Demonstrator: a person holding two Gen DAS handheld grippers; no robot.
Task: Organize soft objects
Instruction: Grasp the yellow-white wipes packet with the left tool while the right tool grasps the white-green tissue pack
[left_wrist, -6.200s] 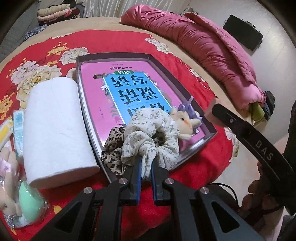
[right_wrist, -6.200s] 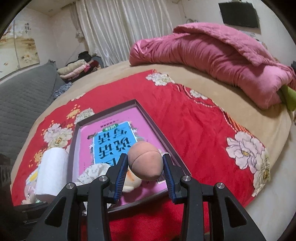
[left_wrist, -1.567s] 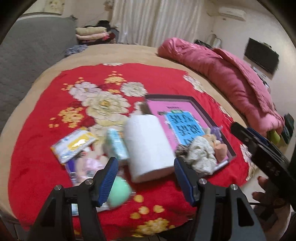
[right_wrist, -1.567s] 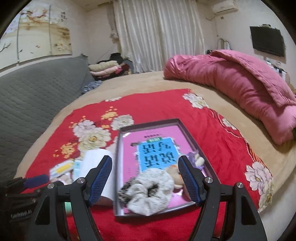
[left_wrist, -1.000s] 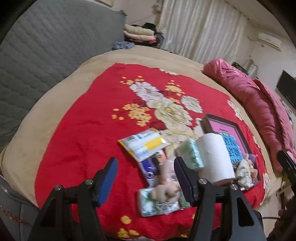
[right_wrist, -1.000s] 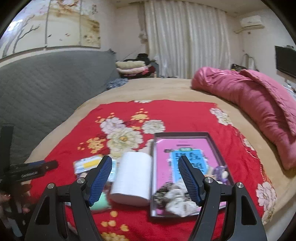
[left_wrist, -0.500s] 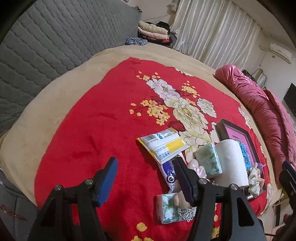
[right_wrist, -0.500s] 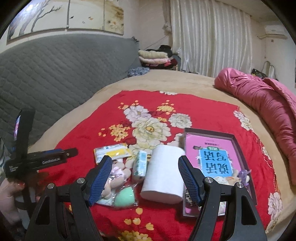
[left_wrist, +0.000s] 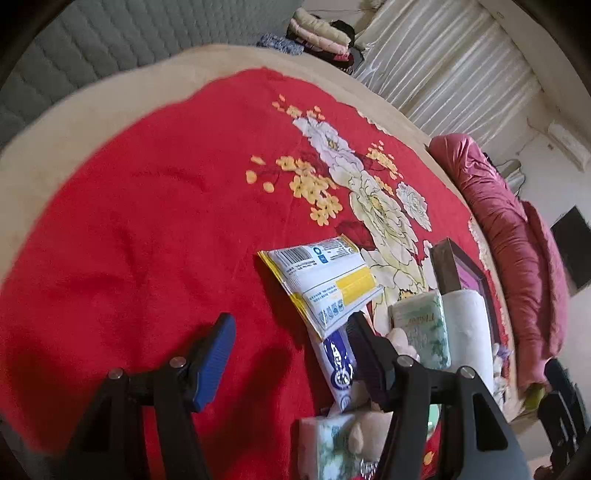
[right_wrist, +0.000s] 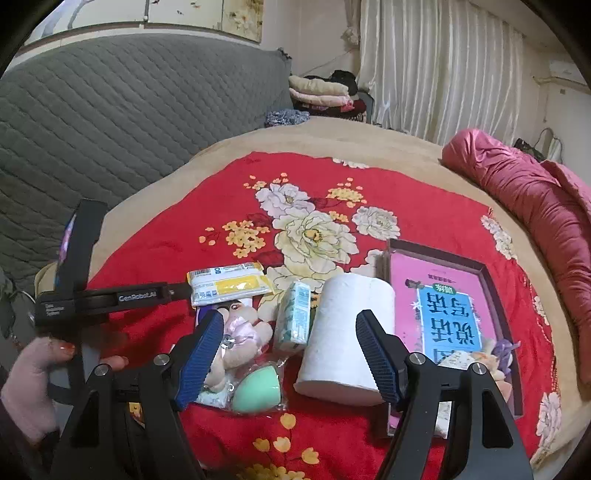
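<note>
Right wrist view: red floral blanket (right_wrist: 166, 240) holds dark tray with pink book (right_wrist: 491, 280) at right. White paper roll (right_wrist: 343, 332) lies beside it, light, squashy, likely best pinched across its middle. Yellow-white wipes pack (right_wrist: 229, 284), slippery film. Small mint sponge egg (right_wrist: 256, 387), soft, springy. Right gripper (right_wrist: 288, 354) and left gripper (left_wrist: 288, 343) both spread wide, empty.
</note>
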